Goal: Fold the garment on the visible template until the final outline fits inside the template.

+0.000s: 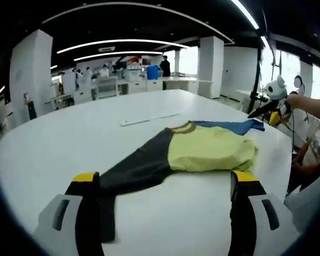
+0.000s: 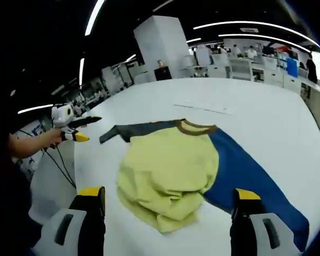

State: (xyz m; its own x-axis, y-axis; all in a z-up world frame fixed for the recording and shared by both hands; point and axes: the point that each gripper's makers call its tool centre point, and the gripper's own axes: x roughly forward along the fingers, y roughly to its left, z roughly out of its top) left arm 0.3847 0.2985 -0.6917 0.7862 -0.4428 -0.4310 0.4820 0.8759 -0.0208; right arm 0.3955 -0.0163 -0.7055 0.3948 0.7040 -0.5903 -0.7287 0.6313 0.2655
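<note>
Both grippers hang above the white table (image 1: 69,138) with their yellow-tipped jaws spread wide and nothing between them: the left gripper (image 1: 165,184) in the left gripper view, the right gripper (image 2: 168,198) in the right gripper view. Between the two lies the garment (image 1: 202,149), a long-sleeved shirt with a pale yellow-green body, a brown collar (image 2: 194,127), one dark grey sleeve (image 1: 133,168) and one blue sleeve (image 2: 250,176). In the left gripper view the grey sleeve stretches out flat toward the camera and its cuff end reaches the left jaw, though I cannot tell whether it touches; the blue sleeve shows as a strip behind the body, on the far side. In the right gripper view the blue sleeve runs toward the right jaw, and the yellow-green hem is bunched and rumpled near the middle bottom, close to the table's edge. A thin pale strip (image 1: 149,119) lies flat on the table just beyond the collar, apart from the shirt. Each view also catches the other gripper, held up off the table's edge in a person's hand (image 2: 53,137), with cables trailing below it. Behind the table stand white pillars (image 2: 160,45), workbenches and a distant standing person (image 1: 165,66) under long curved ceiling lights.
</note>
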